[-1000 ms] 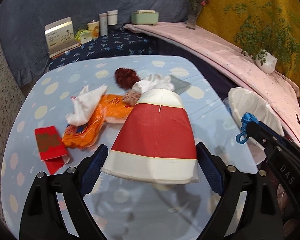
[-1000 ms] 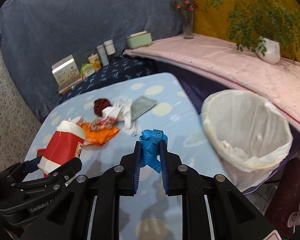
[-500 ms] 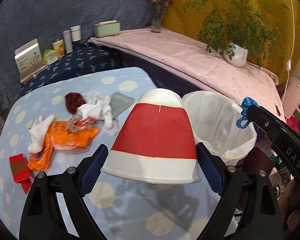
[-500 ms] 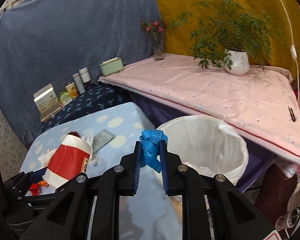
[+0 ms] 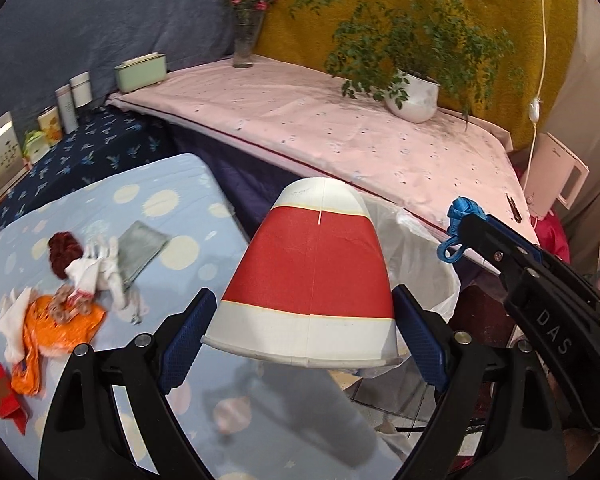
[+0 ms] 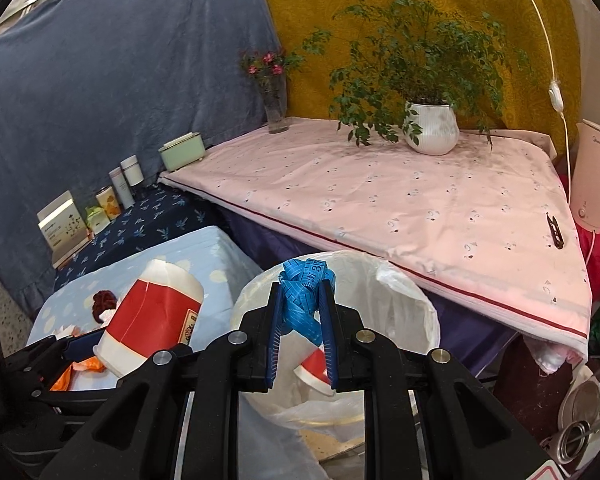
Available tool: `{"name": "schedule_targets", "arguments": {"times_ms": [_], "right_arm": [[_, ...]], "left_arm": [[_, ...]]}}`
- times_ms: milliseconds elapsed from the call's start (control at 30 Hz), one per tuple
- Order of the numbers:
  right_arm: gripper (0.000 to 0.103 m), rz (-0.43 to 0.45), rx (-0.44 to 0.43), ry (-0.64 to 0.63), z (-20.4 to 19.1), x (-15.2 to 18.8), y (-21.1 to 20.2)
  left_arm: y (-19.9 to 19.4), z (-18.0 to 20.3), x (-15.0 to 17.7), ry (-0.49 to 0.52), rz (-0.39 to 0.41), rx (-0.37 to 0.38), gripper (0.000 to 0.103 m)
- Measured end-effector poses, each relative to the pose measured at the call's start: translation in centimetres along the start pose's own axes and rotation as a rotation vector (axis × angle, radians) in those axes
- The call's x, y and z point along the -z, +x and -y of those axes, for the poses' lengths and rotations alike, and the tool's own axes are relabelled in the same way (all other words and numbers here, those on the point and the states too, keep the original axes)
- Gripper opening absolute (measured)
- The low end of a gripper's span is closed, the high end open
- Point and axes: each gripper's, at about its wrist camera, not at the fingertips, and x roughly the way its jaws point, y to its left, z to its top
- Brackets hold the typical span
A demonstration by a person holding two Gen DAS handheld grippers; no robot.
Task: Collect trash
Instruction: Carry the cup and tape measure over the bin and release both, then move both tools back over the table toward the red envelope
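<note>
My left gripper (image 5: 302, 336) is shut on a red-and-white paper cup (image 5: 312, 276), held on its side above the table's right edge, next to the white-lined trash bin (image 5: 424, 256). The cup also shows in the right wrist view (image 6: 152, 320). My right gripper (image 6: 303, 320) is shut on a bunched blue tape measure (image 6: 305, 284) and hovers over the bin (image 6: 404, 320). A second red-and-white cup (image 6: 314, 368) lies inside the bin. More trash lies on the dotted blue table (image 5: 160, 200): an orange wrapper (image 5: 56, 328), white tissue (image 5: 100, 268), a grey cloth (image 5: 140, 244).
A pink-covered shelf (image 6: 400, 200) carries a potted plant (image 6: 432, 128) and a flower vase (image 6: 276, 108) behind the bin. Boxes and bottles (image 5: 64, 104) stand on the dark blue shelf at the back left. A red packet (image 5: 4, 396) lies at the table's left edge.
Both grippers have swung right from over the table toward the bin, still holding the cup and the tape measure. The bin now sits directly under the right gripper.
</note>
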Motion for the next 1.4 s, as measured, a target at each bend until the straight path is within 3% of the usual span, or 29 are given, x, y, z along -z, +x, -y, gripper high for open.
{"name": "schedule_targets", "arguments": {"times_ms": [333, 400, 467, 833, 1400], "right_arm": [[0.021, -0.008, 0.040, 0.034, 2.3, -1.2, 2.5], [0.041, -0.006, 0.048, 0.044, 2.6, -1.4, 2.8], [0.049, 0.011, 0.055, 0.056, 2.8, -1.4, 2.7], [0.053, 0.017, 0.041, 0.041, 1.9, -1.1, 1.6], [0.059, 0.045, -0.015, -0.041, -4.2, -0.9, -2.4]], "left_arm": [[3.9, 1.2, -1.8, 0.002, -0.026, 0.026, 0.086], [4.6, 1.0, -1.9, -0.015, -0.043, 0.029, 0.086], [5.0, 0.9, -1.8, -0.019, -0.047, 0.014, 0.087], [3.3, 0.1, -1.3, -0.008, -0.008, -0.065, 0.090], [-3.2, -5.1, -0.2, -0.090, 0.063, -0.157, 0.090]]}}
